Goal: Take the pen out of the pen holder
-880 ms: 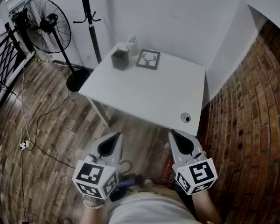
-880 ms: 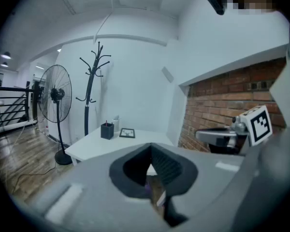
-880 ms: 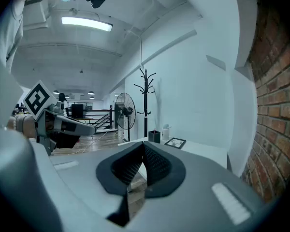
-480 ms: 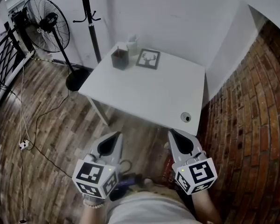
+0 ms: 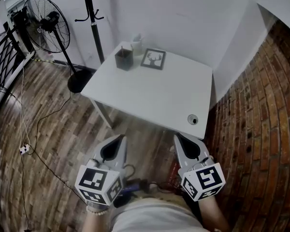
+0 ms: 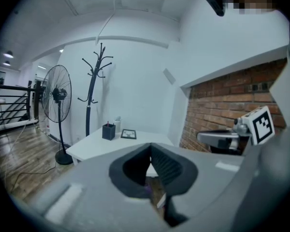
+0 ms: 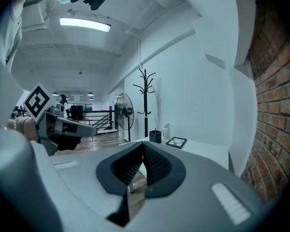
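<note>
Pen holder (image 5: 123, 60) untouched at bench (image 5: 159, 98) corner; I log left gripper (image 5: 119, 138), right gripper (image 5: 178, 137) unmoved, jaws closed, empty; approach pending.

The pen holder (image 5: 123, 59) stands at the far left corner of the surface (image 5: 154, 93), with a cup (image 5: 137, 45) just behind it and a picture frame (image 5: 153, 60) just to its right. A round fitting (image 5: 193, 120), perhaps a cable port, sits near the front right corner. On the floor (image 5: 63, 144) to the left stand a fan (image 5: 41, 18) and a coat stand (image 5: 93, 28).
</note>
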A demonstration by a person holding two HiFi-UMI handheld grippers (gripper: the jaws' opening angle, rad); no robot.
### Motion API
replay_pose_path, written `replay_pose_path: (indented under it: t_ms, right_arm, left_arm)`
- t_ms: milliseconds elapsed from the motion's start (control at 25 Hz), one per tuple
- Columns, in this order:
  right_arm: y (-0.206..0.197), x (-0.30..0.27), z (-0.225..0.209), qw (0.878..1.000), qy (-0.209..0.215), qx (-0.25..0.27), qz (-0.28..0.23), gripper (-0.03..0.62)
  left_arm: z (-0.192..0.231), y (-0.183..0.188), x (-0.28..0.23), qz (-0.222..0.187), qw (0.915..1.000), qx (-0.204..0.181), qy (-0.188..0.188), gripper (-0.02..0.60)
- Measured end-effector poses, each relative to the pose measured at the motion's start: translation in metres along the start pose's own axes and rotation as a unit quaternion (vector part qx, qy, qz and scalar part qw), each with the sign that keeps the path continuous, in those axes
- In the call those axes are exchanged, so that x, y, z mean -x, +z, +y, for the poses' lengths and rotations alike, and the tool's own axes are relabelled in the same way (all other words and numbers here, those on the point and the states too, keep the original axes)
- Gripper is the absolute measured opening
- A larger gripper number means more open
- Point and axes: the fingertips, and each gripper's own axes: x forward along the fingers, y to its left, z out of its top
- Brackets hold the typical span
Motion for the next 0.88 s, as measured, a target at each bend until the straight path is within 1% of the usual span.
replay_pose_path:
  t_ms: [40,80,120,160,440,880]
  right_arm:
    - [0.000,0.000,0.001,1.000,0.000,0.000,0.000,0.003]
    - [-0.001,0.001,0.001,1.000,0.000,0.000,0.000,0.004]
    - [-0.001,0.001,0.002,1.000,-0.001,0.000,0.000,0.004]
    - [0.000,0.002,0.003,1.000,-0.001,0.000,0.001,0.004]
    - [-0.001,0.001,0.012,1.000,-0.009,0.000,0.005,0.004]
    - [-0.001,-0.003,0.034,1.000,-0.030,-0.002,0.005,0.005]
  left_arm:
    - [0.000,0.000,0.000,-0.001,1.0000,0.000,-0.001,0.002]
    - [-0.001,0.000,0.001,0.000,1.0000,-0.001,-0.004,0.071]
    - [-0.001,-0.001,0.001,0.002,1.0000,-0.002,-0.006,0.093]
    - [-0.001,-0.001,0.002,0.004,1.0000,-0.005,-0.007,0.098]
    - [0.004,-0.004,0.008,0.014,0.9998,-0.007,-0.013,0.101]
    - [0.024,-0.006,0.022,0.016,0.9994,-0.016,-0.026,0.097]
